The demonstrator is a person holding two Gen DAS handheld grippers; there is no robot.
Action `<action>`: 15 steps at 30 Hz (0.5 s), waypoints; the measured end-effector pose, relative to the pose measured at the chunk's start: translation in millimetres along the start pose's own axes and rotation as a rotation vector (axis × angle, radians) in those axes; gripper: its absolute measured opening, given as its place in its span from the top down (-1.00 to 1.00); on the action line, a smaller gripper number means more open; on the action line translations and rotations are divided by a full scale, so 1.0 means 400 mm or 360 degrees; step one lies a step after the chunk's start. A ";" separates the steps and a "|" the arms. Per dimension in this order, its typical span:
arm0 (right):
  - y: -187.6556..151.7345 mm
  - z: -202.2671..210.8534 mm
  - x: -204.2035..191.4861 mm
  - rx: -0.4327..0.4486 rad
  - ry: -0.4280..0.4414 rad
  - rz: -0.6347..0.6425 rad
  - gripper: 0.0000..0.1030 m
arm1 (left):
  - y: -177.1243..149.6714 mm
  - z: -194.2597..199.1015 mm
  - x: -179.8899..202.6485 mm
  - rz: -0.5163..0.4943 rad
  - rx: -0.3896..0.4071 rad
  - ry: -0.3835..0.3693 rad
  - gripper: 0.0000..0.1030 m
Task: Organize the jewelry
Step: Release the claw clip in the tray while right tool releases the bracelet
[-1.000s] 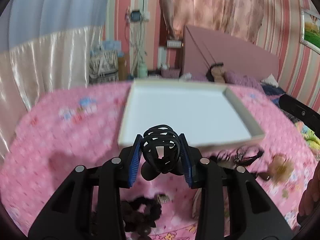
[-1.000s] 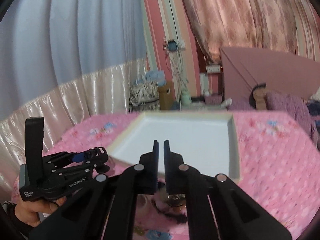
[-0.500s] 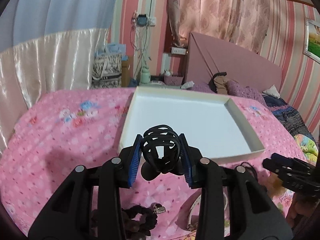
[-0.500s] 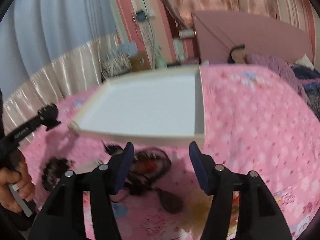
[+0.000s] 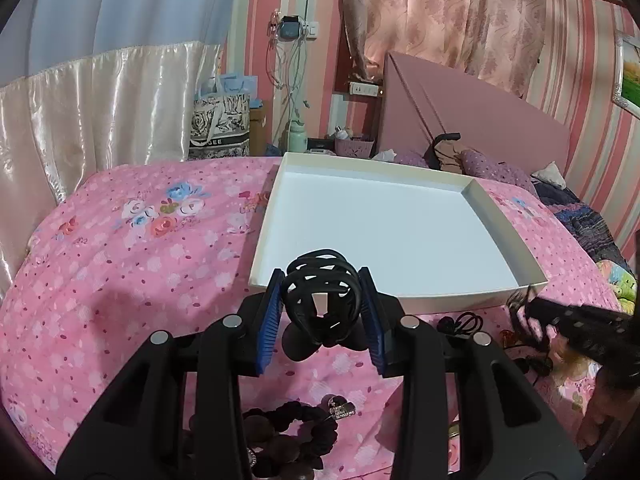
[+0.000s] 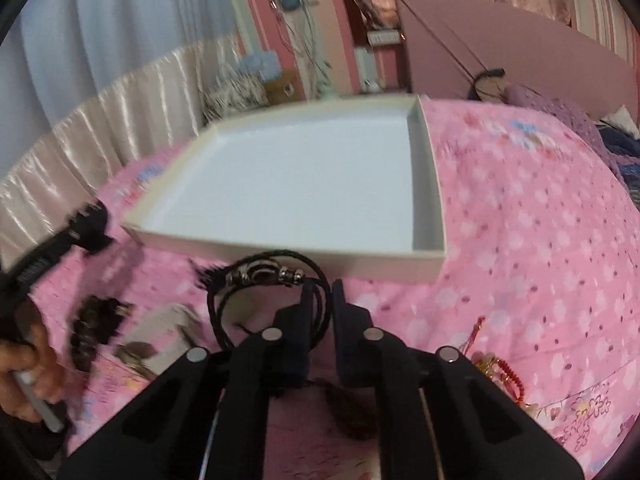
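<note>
We see one white tray (image 5: 404,300) and two grippers: left gripper (image 5: 322,312) clamps a black hair clip (image 5: 320,296), right gripper (image 6: 322,300) pinches a black cord bracelet (image 6: 260,276). Everything sits on a pink floral bed (image 5: 140,264) in a pink-striped bedroom.

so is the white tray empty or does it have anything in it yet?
Empty. The white tray shows only bare floor in both views; the left gripper and right gripper each hold a black cord piece short of it.

- My left wrist view looks forward along the left gripper (image 5: 322,316), low over the bed, facing the white tray (image 5: 400,303).
- My right wrist view faces the same white tray (image 6: 304,251), close, from farther right.
</note>
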State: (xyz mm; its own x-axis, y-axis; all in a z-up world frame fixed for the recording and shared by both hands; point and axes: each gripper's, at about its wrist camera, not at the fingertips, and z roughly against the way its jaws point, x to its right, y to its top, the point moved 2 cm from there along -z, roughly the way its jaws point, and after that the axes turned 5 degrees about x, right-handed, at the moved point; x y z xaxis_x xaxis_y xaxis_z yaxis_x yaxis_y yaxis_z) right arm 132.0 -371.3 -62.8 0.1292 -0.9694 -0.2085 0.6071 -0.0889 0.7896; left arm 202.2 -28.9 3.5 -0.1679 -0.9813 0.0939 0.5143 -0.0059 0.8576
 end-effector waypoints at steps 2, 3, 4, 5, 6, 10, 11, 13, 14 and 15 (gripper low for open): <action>0.019 0.040 -0.011 0.0072 0.0027 0.0016 0.84 | 0.002 0.005 0.000 0.0000 0.0005 -0.0009 0.31; 0.036 0.051 -0.016 0.0103 0.0027 0.0023 0.84 | 0.004 0.008 -0.001 0.0000 0.0008 -0.0012 0.31; 0.051 0.070 -0.024 0.0144 0.0023 0.0031 0.86 | 0.008 0.011 -0.001 0.0004 0.0015 -0.0021 0.31; 0.065 0.081 -0.032 0.0173 0.0024 0.0036 0.86 | 0.012 0.018 -0.002 0.0007 0.0026 -0.0025 0.31; 0.082 0.095 -0.040 0.0211 0.0028 0.0043 0.87 | 0.024 0.028 -0.003 0.0012 0.0049 -0.0026 0.31; 0.157 0.143 -0.056 0.0335 0.0024 0.0064 0.88 | 0.095 0.086 0.001 0.0012 0.0175 -0.0026 0.31; 0.175 0.155 -0.054 0.0364 0.0019 0.0066 0.88 | 0.114 0.095 0.004 0.0002 0.0199 -0.0028 0.31; 0.205 0.163 -0.049 0.0410 -0.0003 0.0063 0.88 | 0.144 0.095 0.015 -0.0027 0.0219 -0.0019 0.31; 0.218 0.163 -0.041 0.0428 -0.0001 0.0046 0.88 | 0.154 0.084 0.018 -0.0033 0.0216 -0.0012 0.31; 0.227 0.160 -0.036 0.0441 0.0001 0.0028 0.88 | 0.159 0.072 0.019 -0.0031 0.0210 -0.0014 0.31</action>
State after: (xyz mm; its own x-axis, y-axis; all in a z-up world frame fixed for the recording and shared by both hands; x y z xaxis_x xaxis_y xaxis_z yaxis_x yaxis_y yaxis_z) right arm 135.0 -380.1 48.8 0.1384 -0.9713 -0.1936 0.3670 -0.1312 0.9209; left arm 209.2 -31.2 73.3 -0.1846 -0.9795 0.0808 0.3960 0.0011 0.9183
